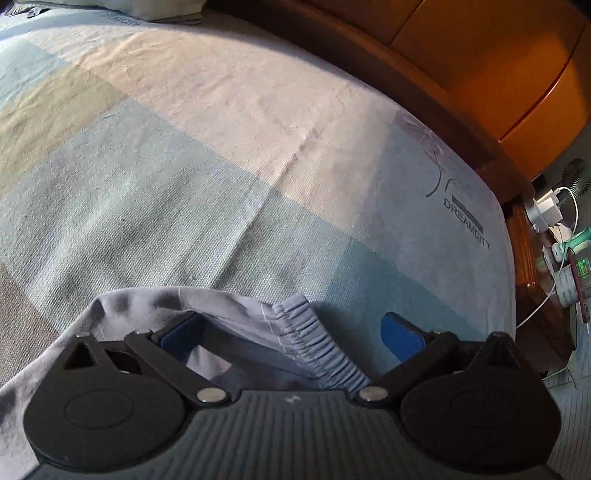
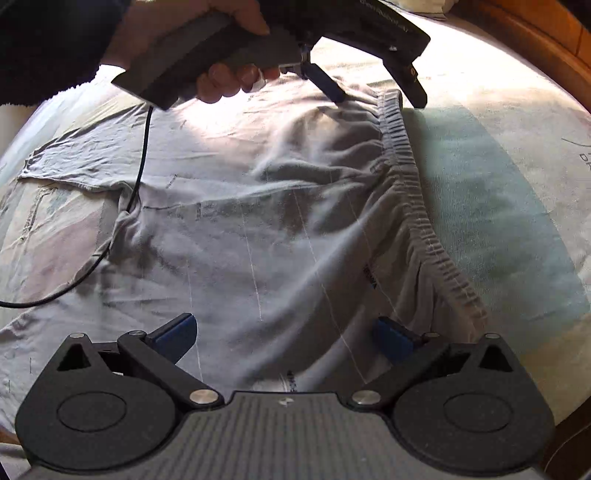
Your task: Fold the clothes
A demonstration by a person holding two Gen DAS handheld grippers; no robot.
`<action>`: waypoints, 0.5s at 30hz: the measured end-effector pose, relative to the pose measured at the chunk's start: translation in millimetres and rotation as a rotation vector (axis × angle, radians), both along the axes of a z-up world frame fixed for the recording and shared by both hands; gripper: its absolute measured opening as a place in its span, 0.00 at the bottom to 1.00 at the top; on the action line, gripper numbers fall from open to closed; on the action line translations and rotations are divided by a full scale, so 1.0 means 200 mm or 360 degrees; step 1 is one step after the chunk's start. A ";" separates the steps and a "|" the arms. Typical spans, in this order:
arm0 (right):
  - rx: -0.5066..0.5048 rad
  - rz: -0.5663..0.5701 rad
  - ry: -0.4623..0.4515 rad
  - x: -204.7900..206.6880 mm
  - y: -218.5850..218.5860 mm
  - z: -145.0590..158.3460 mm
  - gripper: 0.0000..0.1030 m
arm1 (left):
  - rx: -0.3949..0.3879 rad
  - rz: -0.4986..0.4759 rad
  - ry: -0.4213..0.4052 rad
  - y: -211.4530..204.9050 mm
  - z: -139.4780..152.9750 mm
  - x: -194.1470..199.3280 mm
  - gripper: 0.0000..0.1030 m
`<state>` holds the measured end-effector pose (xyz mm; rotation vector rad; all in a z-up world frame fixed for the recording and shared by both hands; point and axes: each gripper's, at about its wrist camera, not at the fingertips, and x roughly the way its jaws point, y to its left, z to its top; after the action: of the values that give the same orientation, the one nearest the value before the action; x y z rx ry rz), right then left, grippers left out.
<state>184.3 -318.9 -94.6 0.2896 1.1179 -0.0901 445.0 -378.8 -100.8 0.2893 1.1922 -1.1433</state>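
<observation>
A light grey garment point(image 2: 258, 221) with a gathered elastic waistband point(image 2: 410, 177) lies spread on the bed sheet point(image 1: 184, 166). In the left wrist view my left gripper point(image 1: 291, 332) is open wide, and the waistband corner point(image 1: 314, 339) lies between its blue pads; fabric drapes over the left pad point(image 1: 177, 332). The right wrist view shows that same left gripper point(image 2: 373, 92), held by a hand point(image 2: 221, 81), straddling the waistband's far end. My right gripper point(image 2: 286, 334) is open, low over the garment's near part, with the waistband's near end just right of its right pad point(image 2: 395, 338).
A wooden bed frame point(image 1: 461, 74) curves along the far side. A nightstand point(image 1: 554, 236) with a charger, white cables and a small fan point(image 1: 580, 177) stands at the right. A black cable point(image 2: 136, 177) trails over the garment. A pillow point(image 1: 110, 9) lies at the top left.
</observation>
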 end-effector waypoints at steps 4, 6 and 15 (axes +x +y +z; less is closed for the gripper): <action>-0.0062 0.0030 0.0025 -0.07 0.00 0.01 1.00 | 0.0030 0.0004 0.0014 0.03 0.07 0.00 0.99; -0.0048 0.0014 0.0049 -0.06 0.00 0.02 1.00 | 0.0031 -0.0057 -0.0004 0.10 0.15 -0.02 0.99; -0.0197 0.0112 0.0141 -0.01 0.09 -0.03 1.00 | 0.0240 -0.0256 -0.0007 0.67 0.37 -0.24 0.99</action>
<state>181.9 -301.0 -101.1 0.1366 1.2040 -0.1102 397.0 -245.7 -26.9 0.5099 1.2709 -1.1923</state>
